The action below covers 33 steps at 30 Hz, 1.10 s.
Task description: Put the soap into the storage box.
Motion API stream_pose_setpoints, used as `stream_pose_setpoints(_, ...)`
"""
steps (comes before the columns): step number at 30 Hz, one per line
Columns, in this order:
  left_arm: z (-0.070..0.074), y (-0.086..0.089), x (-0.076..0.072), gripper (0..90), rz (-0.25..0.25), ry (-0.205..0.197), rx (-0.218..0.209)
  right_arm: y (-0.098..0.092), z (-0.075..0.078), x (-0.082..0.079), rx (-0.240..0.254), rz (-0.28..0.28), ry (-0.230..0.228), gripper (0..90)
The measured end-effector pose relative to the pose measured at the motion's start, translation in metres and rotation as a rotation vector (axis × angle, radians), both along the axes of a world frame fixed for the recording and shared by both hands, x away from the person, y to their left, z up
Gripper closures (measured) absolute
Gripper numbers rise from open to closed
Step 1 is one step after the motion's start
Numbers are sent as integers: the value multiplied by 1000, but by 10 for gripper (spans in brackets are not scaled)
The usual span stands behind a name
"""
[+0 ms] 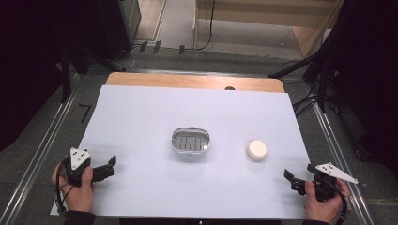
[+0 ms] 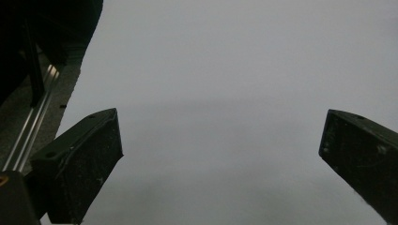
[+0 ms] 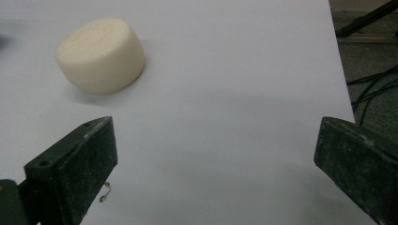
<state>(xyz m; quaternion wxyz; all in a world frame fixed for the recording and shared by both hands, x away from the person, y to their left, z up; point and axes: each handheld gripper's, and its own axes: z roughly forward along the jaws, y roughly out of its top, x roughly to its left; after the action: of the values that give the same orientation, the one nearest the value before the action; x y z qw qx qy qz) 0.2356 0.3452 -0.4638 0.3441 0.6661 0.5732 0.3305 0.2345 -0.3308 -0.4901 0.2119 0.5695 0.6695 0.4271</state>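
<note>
The right gripper (image 1: 292,180) is released, jaws wide and empty, at the near right of the worktop (image 1: 141,117); just beyond it the soap (image 3: 100,55) lies flat, a squat round puck with no clear long axis, right of the dish (image 1: 190,142); the right gripper view shows its thick side wall, the high view its round top; the left gripper (image 1: 109,168) is released too, over bare white.

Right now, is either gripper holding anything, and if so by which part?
Nothing is held. The left gripper and the right gripper both have open, empty jaws; the soap lies untouched on the white sheet.
</note>
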Motion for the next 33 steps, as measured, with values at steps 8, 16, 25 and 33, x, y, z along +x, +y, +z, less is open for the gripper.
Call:
stream_pose_setpoints(8,0,0,0,2,0,-3,-1,2,1,0,-15,-17,3,41)
stream_pose_setpoints(16,0,0,-1,2,-3,-6,1,5,2,3,-48,4,31,63)
stream_pose_setpoints(25,0,-1,-1,2,-3,-12,4,9,2,7,-72,32,72,74)
stream_pose_setpoints(33,0,-1,-1,2,-3,-13,10,15,5,18,-108,77,148,75)
